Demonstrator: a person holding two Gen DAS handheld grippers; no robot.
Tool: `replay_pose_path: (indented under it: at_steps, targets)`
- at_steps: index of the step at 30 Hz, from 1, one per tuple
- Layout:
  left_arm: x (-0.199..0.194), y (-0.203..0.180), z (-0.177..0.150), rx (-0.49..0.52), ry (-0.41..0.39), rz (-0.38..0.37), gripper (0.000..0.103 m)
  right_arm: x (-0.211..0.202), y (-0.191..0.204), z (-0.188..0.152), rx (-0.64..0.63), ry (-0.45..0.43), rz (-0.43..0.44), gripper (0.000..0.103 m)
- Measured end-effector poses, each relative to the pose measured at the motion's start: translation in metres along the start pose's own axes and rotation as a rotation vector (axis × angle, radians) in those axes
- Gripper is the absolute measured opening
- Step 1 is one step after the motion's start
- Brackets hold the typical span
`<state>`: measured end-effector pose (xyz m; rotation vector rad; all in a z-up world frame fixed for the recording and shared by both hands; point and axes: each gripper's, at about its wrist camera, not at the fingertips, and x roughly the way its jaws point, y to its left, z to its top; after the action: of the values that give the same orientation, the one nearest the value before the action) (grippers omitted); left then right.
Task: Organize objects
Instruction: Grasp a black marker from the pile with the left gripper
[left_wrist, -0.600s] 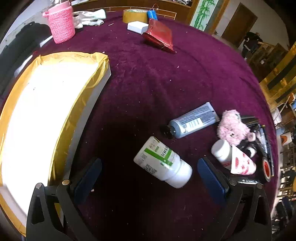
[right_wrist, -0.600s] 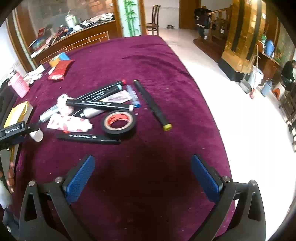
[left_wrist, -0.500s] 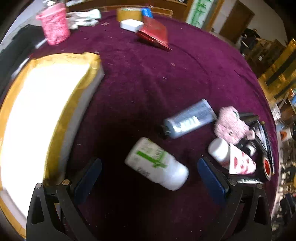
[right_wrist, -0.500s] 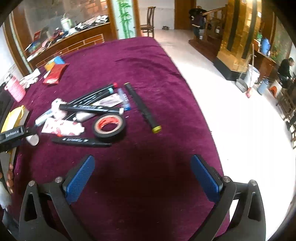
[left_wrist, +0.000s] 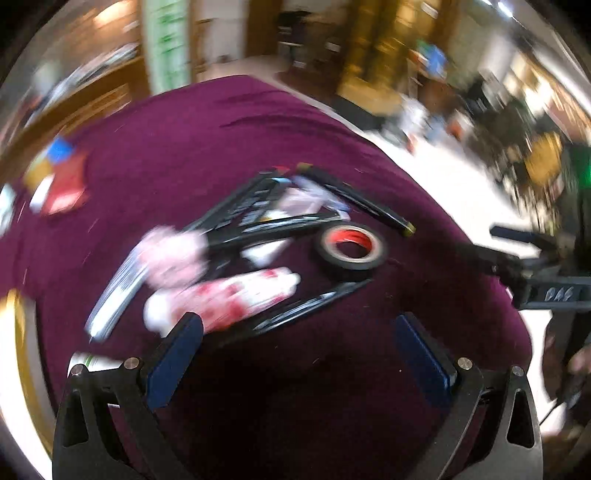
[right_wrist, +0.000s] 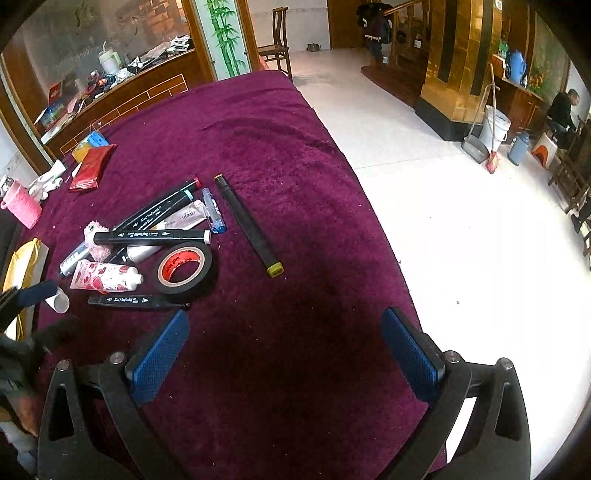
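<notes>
Both tools gape empty: left gripper (left_wrist: 297, 354), right gripper (right_wrist: 284, 347). Ahead-left of the right one lie the tube (right_wrist: 105, 276), tape roll (right_wrist: 184, 266) and markers (right_wrist: 151, 236), all unsorted; nothing appears tidied yet.

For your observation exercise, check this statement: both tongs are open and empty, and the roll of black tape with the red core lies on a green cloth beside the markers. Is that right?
Not quite. The cloth is deep purple, not green, as the right wrist view shows. The rest holds: the left tongs and right tongs are open and empty, and the roll of black tape lies beside the markers.
</notes>
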<state>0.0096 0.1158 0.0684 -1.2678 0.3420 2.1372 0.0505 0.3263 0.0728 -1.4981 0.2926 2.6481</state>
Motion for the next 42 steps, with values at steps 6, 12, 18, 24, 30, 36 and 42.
replay_pose_path:
  at_steps: [6, 12, 18, 24, 30, 36, 42]
  targets:
    - [0.021, -0.016, -0.007, 0.127, 0.073, 0.077, 0.1, -0.004, -0.014, -0.005, 0.042, 0.007, 0.029, 0.103]
    - [0.009, -0.019, -0.018, 0.085, 0.246, -0.196, 0.046, -0.008, -0.028, -0.003, 0.097, 0.01, 0.053, 0.103]
    - [-0.015, -0.007, -0.016, 0.042, 0.168, -0.154, 0.043, -0.009, -0.028, -0.002, 0.097, 0.009, 0.078, 0.103]
    - [-0.011, -0.012, -0.003, 0.166, 0.166, -0.111, 0.059, -0.003, -0.028, -0.006, 0.11, 0.04, 0.085, 0.103]
    - [-0.004, -0.007, -0.003, 0.174, 0.237, -0.104, 0.061, -0.004, -0.032, -0.011, 0.118, 0.044, 0.08, 0.103]
    - [-0.035, 0.006, -0.013, 0.103, 0.284, -0.191, 0.042, -0.004, -0.036, -0.011, 0.132, 0.046, 0.091, 0.103]
    - [-0.034, 0.009, -0.004, 0.009, 0.226, -0.162, 0.055, -0.002, -0.027, -0.004, 0.111, 0.049, 0.117, 0.103]
